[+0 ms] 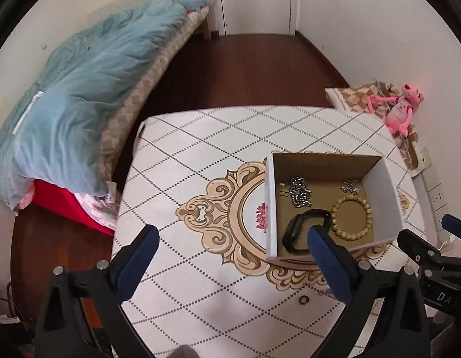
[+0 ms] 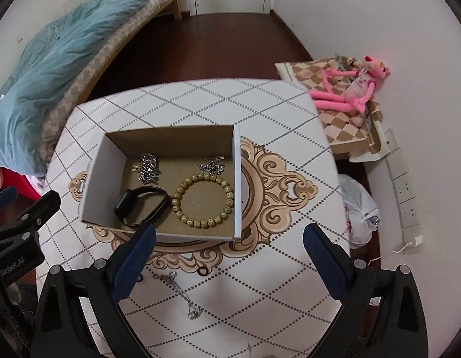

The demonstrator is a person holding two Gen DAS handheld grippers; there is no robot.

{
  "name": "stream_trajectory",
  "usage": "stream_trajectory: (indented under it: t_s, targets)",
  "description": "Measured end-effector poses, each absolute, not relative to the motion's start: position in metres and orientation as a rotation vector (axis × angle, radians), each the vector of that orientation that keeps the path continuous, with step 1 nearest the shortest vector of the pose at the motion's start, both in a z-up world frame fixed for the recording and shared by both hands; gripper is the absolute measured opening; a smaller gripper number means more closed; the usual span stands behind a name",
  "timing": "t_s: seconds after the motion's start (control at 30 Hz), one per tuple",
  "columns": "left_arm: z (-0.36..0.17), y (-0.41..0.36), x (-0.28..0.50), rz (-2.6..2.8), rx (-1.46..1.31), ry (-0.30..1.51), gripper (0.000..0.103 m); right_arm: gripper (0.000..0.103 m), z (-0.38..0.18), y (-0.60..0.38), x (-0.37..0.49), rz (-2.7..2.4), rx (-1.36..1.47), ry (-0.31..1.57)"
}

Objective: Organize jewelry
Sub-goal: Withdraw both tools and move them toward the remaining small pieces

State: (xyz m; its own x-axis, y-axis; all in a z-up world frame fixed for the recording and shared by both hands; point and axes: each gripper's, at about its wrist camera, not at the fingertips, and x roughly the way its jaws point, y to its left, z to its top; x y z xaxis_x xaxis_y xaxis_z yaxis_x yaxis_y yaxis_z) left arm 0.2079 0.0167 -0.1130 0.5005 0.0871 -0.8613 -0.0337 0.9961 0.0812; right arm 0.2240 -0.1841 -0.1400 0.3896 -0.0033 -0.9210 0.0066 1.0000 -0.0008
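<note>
An open cardboard box (image 2: 100, 164) (image 1: 270, 208) stands on the patterned table. Inside lie a wooden bead bracelet (image 2: 202, 201) (image 1: 351, 216), a black smartwatch (image 2: 141, 205) (image 1: 302, 229), a thick silver chain (image 2: 148, 168) (image 1: 300, 192) and a smaller silver piece (image 2: 212, 164) (image 1: 350, 187). On the table in front of the box lie a small ring (image 2: 202, 271) (image 1: 304, 300) and a thin silver necklace (image 2: 182, 294). My left gripper (image 1: 233, 253) is open and empty, left of the box. My right gripper (image 2: 230, 250) is open and empty above the box's near edge.
A bed with a blue blanket (image 1: 75, 89) runs along the left. A pink plush toy (image 2: 350, 89) lies on a checked cushion at the right. A white plastic bag (image 2: 360, 211) sits on the floor by wall sockets (image 2: 405, 191). Dark wooden floor stretches behind the table.
</note>
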Motion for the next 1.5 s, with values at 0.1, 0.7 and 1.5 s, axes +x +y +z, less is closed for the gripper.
stream_trajectory:
  t_s: [0.1,0.7,1.5]
  targets:
    - [-0.097,0.018,0.191,0.081,0.045,1.004,0.101,0.100,-0.121,-0.184,0.208,-0.022,0.001,1.122]
    - [-0.026,0.006,0.117,0.045,0.012,0.879,0.101,0.100,-0.021,-0.200,0.121,-0.078,0.015,0.899]
    - [-0.199,0.037,0.109,0.234,0.085,1.204,0.101,0.068,-0.231,-0.171,0.117,0.079,0.106,1.175]
